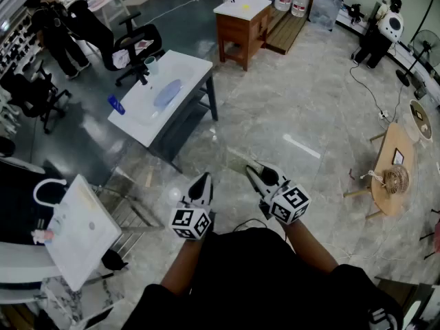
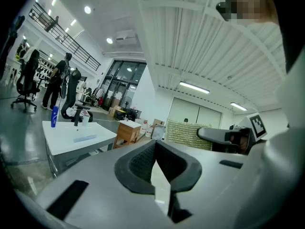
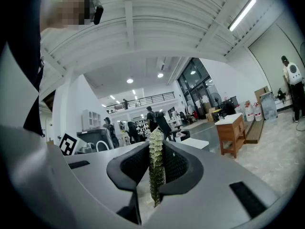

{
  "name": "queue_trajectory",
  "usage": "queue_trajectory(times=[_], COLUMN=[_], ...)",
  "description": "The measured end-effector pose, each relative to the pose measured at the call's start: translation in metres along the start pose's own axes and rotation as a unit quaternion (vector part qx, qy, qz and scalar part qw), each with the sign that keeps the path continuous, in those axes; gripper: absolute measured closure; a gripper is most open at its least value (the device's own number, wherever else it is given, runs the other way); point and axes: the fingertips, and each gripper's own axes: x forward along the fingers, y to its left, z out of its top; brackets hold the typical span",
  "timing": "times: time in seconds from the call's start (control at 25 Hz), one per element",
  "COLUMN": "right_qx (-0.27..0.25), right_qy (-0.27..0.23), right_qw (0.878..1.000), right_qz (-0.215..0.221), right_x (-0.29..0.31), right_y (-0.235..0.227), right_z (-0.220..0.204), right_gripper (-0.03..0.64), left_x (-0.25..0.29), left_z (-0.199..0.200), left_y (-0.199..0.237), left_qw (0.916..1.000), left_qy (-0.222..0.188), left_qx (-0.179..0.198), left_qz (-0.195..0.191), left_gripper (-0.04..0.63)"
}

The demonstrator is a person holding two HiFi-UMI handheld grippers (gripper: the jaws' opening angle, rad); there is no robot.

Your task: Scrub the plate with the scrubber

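The pale blue oval plate (image 1: 167,93) is lying flat near the middle of the white rectangular desk (image 1: 189,66). It is well apart from both grippers, with a stretch of grey marbled floor (image 1: 275,115) lying between it and them. The thin yellow-green mesh scrubber (image 3: 156,175) is standing edge-on in the right gripper (image 3: 156,149), whose jaws are pressing on it from both sides. The left gripper (image 2: 156,149) is carrying nothing, and its jaws are resting closed against each other. In the head view the two grippers are reaching out side by side over the floor, near each other, with the desk ahead and to the left. A small blue bottle (image 1: 116,104) is standing upright near the desk's left edge, just beside the plate. A clear cup (image 1: 151,64) is sitting near the desk's far edge. Beyond the desk, a brown wooden cabinet with a white top (image 1: 237,36) is standing on the floor, apart from the desk.
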Motion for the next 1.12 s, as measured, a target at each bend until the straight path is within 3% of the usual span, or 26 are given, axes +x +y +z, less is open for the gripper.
queue_trajectory(times=[0.24,0.52,0.72,0.96,1.12], right_qx=[0.031,0.057,0.051,0.052,0.057], right_qy=[-0.005,0.010,0.034,0.062,0.073], right_qw=[1.000,0.998,0.998,0.996,0.995], right_qz=[-0.004,-0.016,-0.029,-0.038,-0.026], right_x=[-0.021,-0.003,0.039,0.105,0.165], right_y=[-0.028,-0.051,-0.074,-0.116,-0.143], right_z=[0.000,-0.016,-0.025,-0.026,-0.021], right_gripper=[0.557,0.555,0.554,0.554,0.555], left_x=[0.010,0.025,0.062,0.122,0.164], left_z=[-0.011,-0.007,-0.005,0.001,0.016], left_y=[-0.005,0.028,0.066,0.117,0.159], left_qw=[0.9996,0.9983,0.9986,0.9961,0.9958], left_qy=[0.004,-0.001,-0.001,0.021,0.025], left_qx=[-0.010,-0.011,-0.013,-0.069,-0.068], left_qz=[0.025,0.057,0.051,0.051,0.056], left_gripper=[0.592,0.592,0.592,0.592,0.592])
